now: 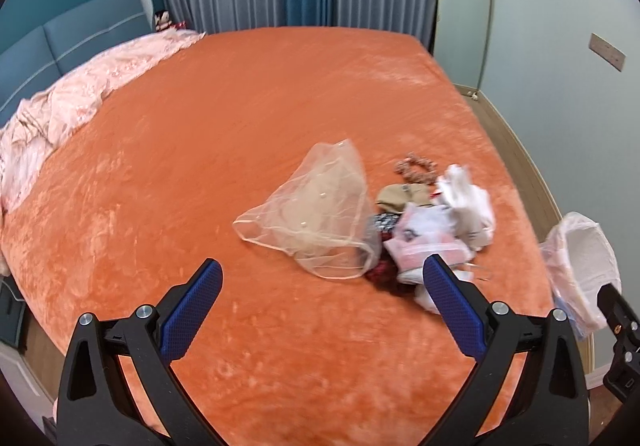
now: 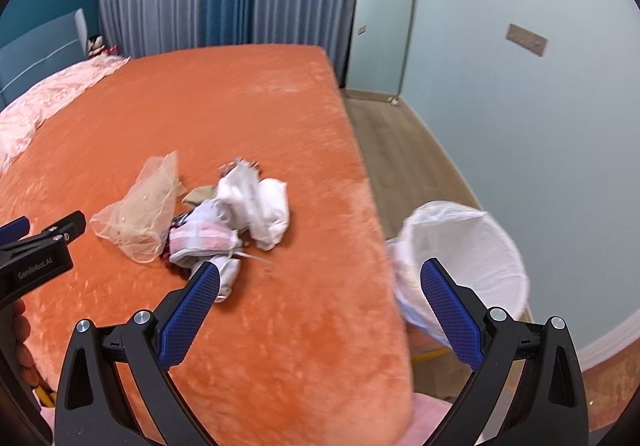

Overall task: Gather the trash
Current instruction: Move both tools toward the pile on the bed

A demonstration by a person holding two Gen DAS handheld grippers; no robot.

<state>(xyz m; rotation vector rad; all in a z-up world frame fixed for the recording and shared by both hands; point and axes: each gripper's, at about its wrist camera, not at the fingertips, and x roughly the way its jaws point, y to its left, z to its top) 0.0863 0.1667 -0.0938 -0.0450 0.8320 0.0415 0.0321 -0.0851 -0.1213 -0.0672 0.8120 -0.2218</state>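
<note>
Your left gripper (image 1: 322, 274) hovers over the orange bed (image 1: 256, 117) with its blue-padded fingers (image 1: 200, 298) spread wide and nothing between them. Ahead of those fingers, closer to the right one, lies the trash pile (image 1: 432, 221): a sheer mesh bag (image 1: 316, 213) sits out front between the two fingertips, and the crumpled white and pink wrappers (image 1: 424, 242) begin just past the tip of the right finger, partly hidden behind it. A small beaded ring (image 1: 416, 167) lies on the bed beyond the pile, and a tan scrap (image 1: 394, 197) touches the wrappers on their far side. Further right of the right finger, off the edge of the bed, stands the bin (image 1: 580, 266) lined with a white bag. Your right gripper (image 2: 320, 274) is also opened wide and empty. Its left finger (image 2: 192, 310) points at the near end of the trash pile (image 2: 236, 221), the tip just overlapping a white wad there, though you cannot tell from this view whether it touches. Its right finger (image 2: 448, 310) crosses in front of the bin (image 2: 472, 246), which stands on the wooden floor (image 2: 400, 149) just beside the bed (image 2: 240, 105). The mesh bag (image 2: 140, 217) lies left of the left finger, next to the pile. A rumpled pink quilt (image 1: 68, 101) lies along the far left side of the bed, well apart from the fingers. The picture is a little blurred around the pile.
</note>
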